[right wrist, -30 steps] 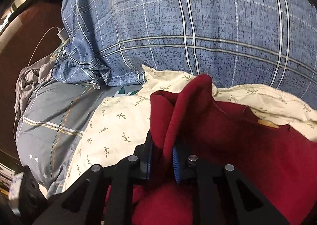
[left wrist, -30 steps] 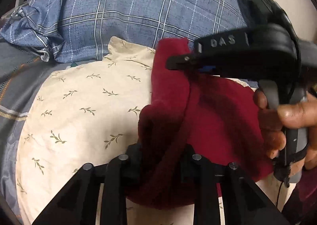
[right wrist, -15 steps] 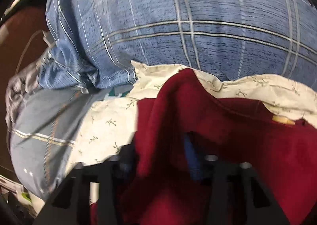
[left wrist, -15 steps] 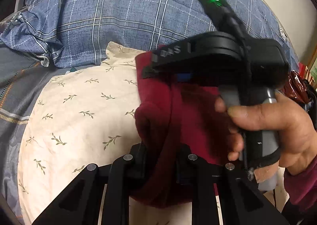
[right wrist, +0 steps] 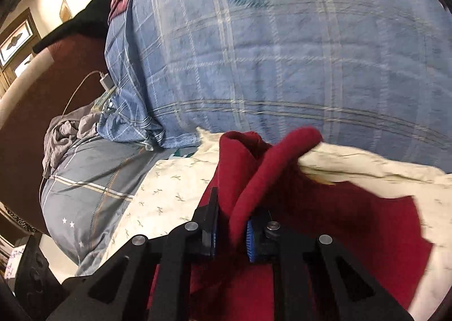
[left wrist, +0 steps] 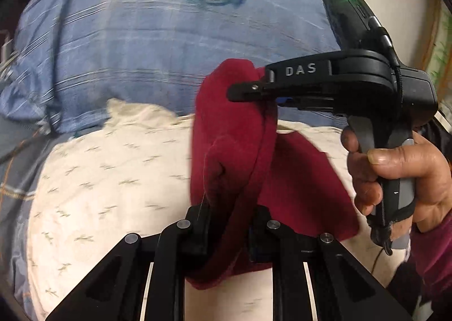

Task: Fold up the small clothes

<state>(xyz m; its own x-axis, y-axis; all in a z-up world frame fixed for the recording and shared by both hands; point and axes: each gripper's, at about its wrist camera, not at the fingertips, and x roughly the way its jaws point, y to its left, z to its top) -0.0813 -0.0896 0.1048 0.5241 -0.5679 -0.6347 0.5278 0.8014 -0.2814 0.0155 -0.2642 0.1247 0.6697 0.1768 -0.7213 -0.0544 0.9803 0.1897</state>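
My left claw [left wrist: 228, 233] and right claw [right wrist: 231, 232], jaws just closing, each pinch an edge of the dark red fleece garment [left wrist: 234, 157], raised for folding above the cream leaf-print pillow [left wrist: 113, 179]; blue plaid quilt [right wrist: 282, 66] beyond.

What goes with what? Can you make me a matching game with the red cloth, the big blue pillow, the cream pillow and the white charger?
Things:
1. dark red fleece cloth
2. blue plaid pillow with a round badge
3. cream pillow with small leaf sprigs
4. white charger plug with a thin cable

Places:
A. lies right under the red cloth
B. pinched by both the left gripper and right gripper
C. at the left edge of the blue pillow
D. behind the cream pillow, farthest back

Pairs: 1-B, 2-D, 3-A, 4-C
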